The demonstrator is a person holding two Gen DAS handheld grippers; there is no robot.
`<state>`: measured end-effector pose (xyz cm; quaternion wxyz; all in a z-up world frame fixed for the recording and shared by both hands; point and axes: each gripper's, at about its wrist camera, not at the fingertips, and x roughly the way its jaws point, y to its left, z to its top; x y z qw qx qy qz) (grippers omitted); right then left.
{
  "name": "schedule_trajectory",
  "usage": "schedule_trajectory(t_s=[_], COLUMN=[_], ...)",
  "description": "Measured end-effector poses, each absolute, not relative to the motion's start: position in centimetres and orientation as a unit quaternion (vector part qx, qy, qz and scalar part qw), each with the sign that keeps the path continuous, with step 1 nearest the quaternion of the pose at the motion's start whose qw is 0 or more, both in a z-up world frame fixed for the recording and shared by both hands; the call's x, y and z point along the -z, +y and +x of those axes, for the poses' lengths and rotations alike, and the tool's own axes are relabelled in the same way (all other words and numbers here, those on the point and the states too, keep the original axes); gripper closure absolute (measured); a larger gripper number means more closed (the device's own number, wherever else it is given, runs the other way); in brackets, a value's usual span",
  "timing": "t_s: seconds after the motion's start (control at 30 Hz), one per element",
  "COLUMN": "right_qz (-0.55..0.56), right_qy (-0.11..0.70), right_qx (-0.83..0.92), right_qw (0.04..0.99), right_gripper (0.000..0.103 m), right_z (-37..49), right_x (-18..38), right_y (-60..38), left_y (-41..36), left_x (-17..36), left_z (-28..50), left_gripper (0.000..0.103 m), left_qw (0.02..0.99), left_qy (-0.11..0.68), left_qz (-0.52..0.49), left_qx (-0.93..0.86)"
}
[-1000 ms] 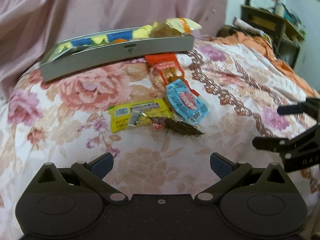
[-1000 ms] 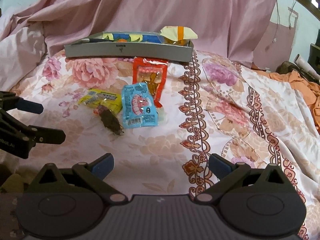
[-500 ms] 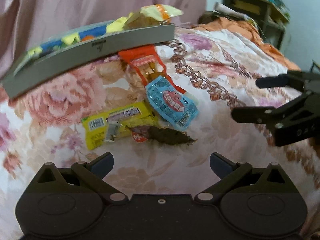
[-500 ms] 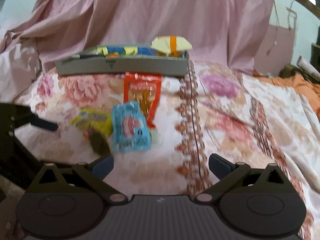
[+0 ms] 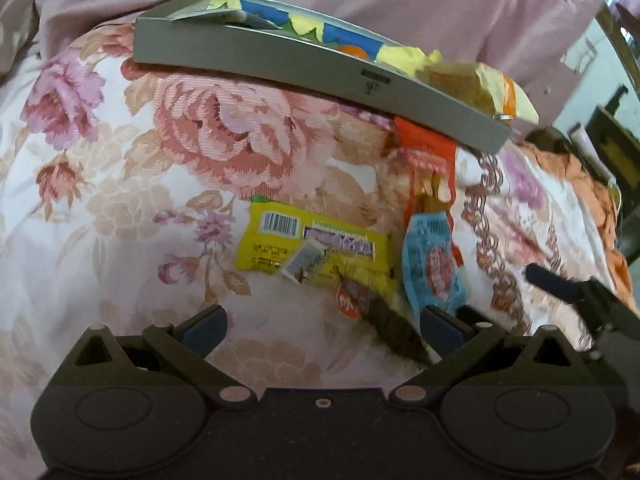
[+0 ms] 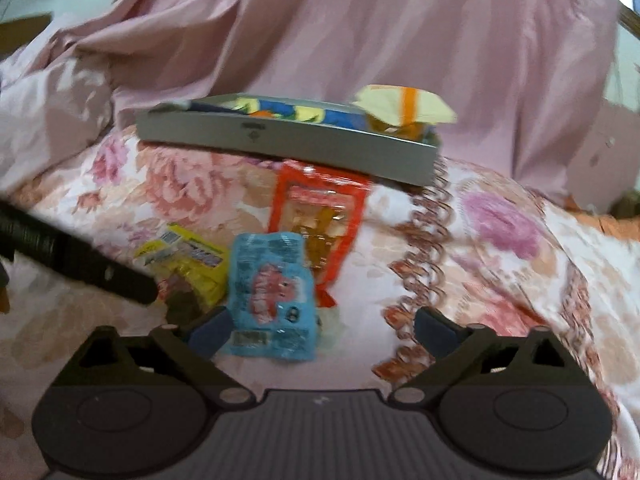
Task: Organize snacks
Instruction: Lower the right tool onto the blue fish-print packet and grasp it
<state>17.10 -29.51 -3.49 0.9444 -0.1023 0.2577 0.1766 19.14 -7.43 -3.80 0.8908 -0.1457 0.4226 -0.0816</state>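
The loose snacks lie in a small cluster on the flowered bedspread (image 5: 248,148), on the near side of a grey tray (image 5: 280,56) that sits toward the bed's far edge against a pink draped cloth (image 6: 360,32). A yellow packet (image 5: 312,246) with a barcode lies flat, a dark brown wrapper (image 5: 384,316) overlapping its near corner; just beside it is a blue pouch (image 6: 272,292), and behind that a red-orange packet (image 6: 320,216) whose far end reaches under the tray's front wall. The tray itself holds blue and yellow packets (image 5: 340,32) and, at one end, a pale yellow pouch with an orange stripe (image 6: 404,104) standing above the rim. The left gripper (image 5: 322,320) hangs over the cluster with its fingers spread wide, the brown wrapper lying between them but not pressed. The right gripper (image 6: 322,326) is wide too, its fingers just starting to close, with the blue pouch's near edge lying between them, overlapped by one finger (image 6: 210,330) in this blurred view, so contact is unclear. Each gripper shows at the side of the other's view
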Motion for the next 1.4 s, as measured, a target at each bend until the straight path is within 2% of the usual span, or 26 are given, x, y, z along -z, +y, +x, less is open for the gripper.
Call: schedule_trajectory(t_s=[0.4, 0.47, 0.73, 1.07, 1.2, 1.33, 1.4], right_qz=[-0.106, -0.11, -0.142, -0.145, -0.142, -0.141, -0.141], right_qy=[0.272, 0.28, 0.323, 0.372, 0.375, 0.376, 0.375], right_qx=[-0.212, -0.212, -0.214, -0.223, -0.228, -0.229, -0.228], right_qw=[0.933, 0.93, 0.911, 0.889, 0.887, 0.887, 0.888], right_gripper=[0.03, 0.037, 0.045, 0.045, 0.04, 0.038, 0.039], right_z=[19.5, 19.6, 19.9, 19.3, 19.4, 19.5, 19.5], right_x=[5.4, 5.6, 4.3, 3.8, 4.0, 4.2, 4.2], right_y=[-26.8, -26.7, -27.7, -30.0, -29.9, -29.9, -29.8], left_y=[-8.5, -8.6, -8.6, -11.1, -12.8, -13.0, -12.2], left_x=[4.0, 4.0, 4.3, 4.9, 5.3, 5.6, 5.6], left_z=[19.7, 19.7, 19.1, 20.6, 21.7, 21.0, 20.3], left_gripper=[0.001, 0.001, 0.001, 0.001, 0.001, 0.001, 0.005], left_qw=[0.88, 0.878, 0.873, 0.872, 0.874, 0.882, 0.886], left_qy=[0.436, 0.441, 0.453, 0.453, 0.465, 0.462, 0.458], left_qz=[-0.175, -0.18, -0.173, -0.183, -0.127, -0.08, -0.07], left_qx=[0.063, 0.058, 0.041, -0.037, -0.061, -0.033, -0.017])
